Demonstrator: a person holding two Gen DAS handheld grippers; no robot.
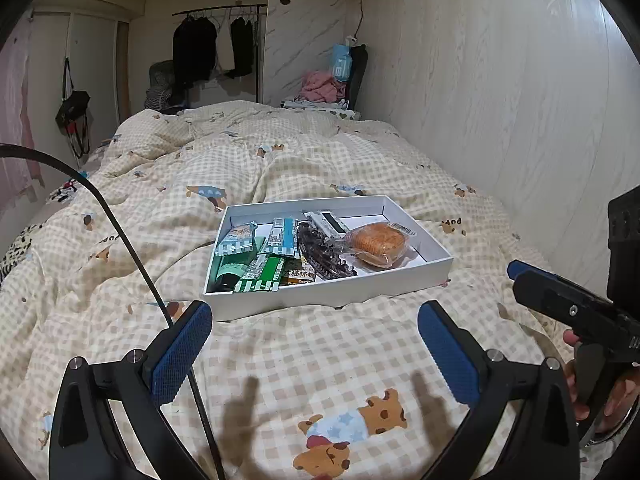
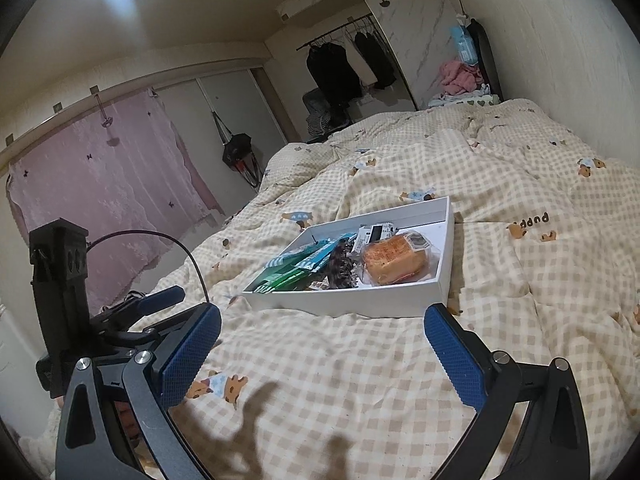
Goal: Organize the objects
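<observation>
A shallow white box (image 1: 320, 294) (image 2: 348, 303) lies on the checked bed cover. Inside it are several things: a wrapped orange bun (image 1: 376, 242) (image 2: 394, 261) on the right, a dark hair claw (image 1: 322, 254) (image 2: 340, 266) in the middle, green and blue striped packets (image 1: 260, 270) (image 2: 296, 266) on the left, and a white packet (image 1: 326, 222) at the back. My left gripper (image 1: 314, 320) hovers open just short of the box, nothing between its blue pads. My right gripper (image 2: 322, 322) is open too, near the box's front edge, empty.
The bed's checked cover (image 1: 312, 360) with bear prints fills the foreground. A wall (image 1: 500, 80) runs along the bed's right side. Folded clothes (image 1: 322, 86) sit at the bed's far end, a clothes rack (image 1: 216, 44) behind. A pink curtain (image 2: 104, 184) hangs at left. A black cable (image 1: 120, 232) crosses the left wrist view.
</observation>
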